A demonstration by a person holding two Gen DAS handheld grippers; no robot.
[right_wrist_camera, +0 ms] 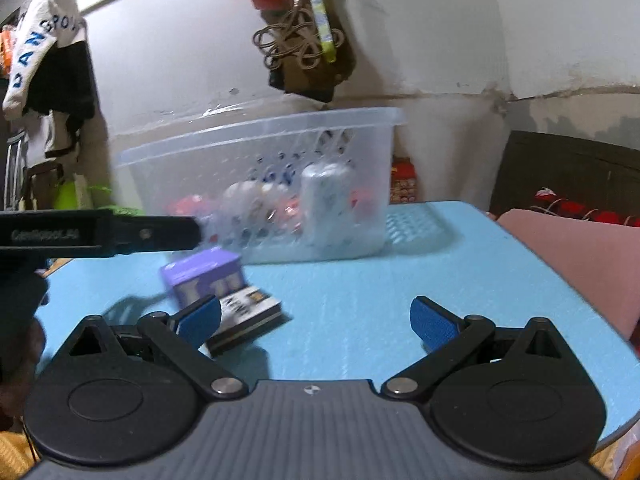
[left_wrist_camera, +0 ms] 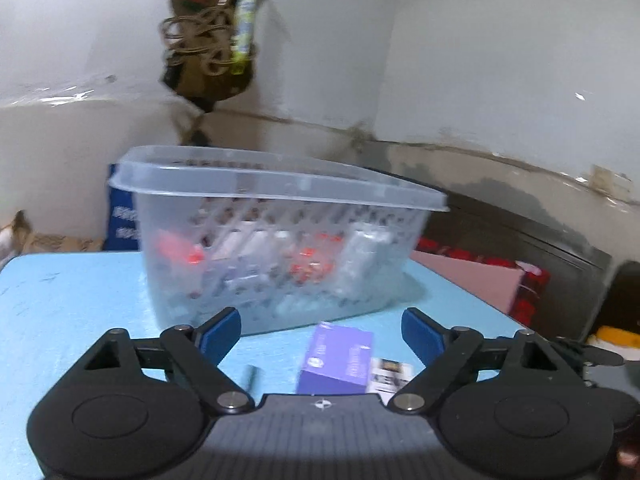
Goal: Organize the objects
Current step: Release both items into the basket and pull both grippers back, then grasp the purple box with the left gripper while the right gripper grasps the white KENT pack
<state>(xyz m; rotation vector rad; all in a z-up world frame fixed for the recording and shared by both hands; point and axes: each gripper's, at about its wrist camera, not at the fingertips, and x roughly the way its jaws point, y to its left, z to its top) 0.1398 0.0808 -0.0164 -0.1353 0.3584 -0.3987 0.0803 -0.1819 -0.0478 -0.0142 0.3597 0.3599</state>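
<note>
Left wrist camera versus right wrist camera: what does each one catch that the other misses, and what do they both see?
Only the left wrist view shows a small dark stick lying on the table. Only the right wrist view shows clothes hanging on the wall. Both show the clear basket holding items, the purple box beside a flat dark box, the blue table, and a wall-hung bag. Left gripper and right gripper are open, empty.
</note>
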